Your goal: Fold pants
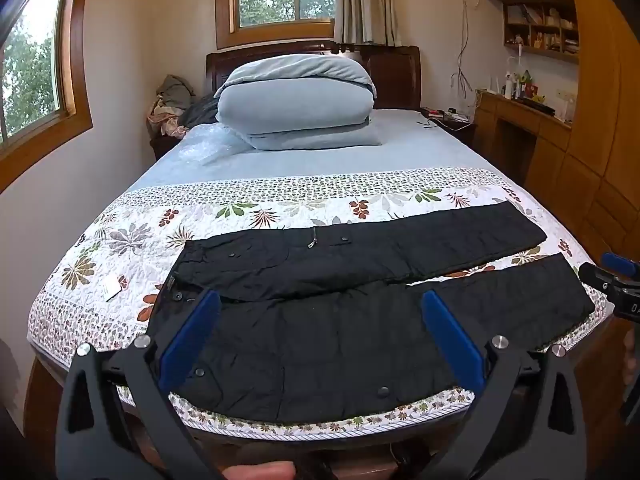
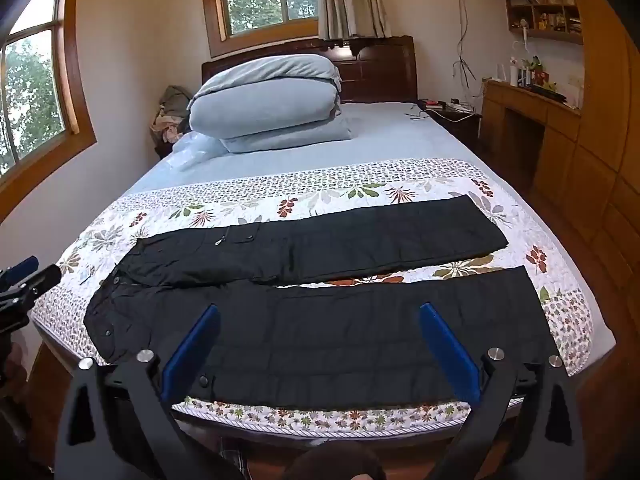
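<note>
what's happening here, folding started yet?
Not yet. Black pants lie spread flat across the floral quilt at the foot of the bed, waist to the left, legs apart. A person holds the left gripper and right gripper above the near leg, both open and holding nothing.

The pants (image 1: 360,280) are lying flat across the quilt (image 1: 132,240) at the foot of the bed (image 1: 320,156), waist to the left, legs running right, one leg behind the other with a gap between. A folded duvet (image 1: 298,100) is sitting behind them at the headboard (image 1: 394,74). The left tool (image 1: 320,336) is hovering over the near leg toward the waist; the right tool (image 2: 318,340) is hovering over the same leg further right. A desk (image 1: 524,114) is standing right of the bed.
</note>
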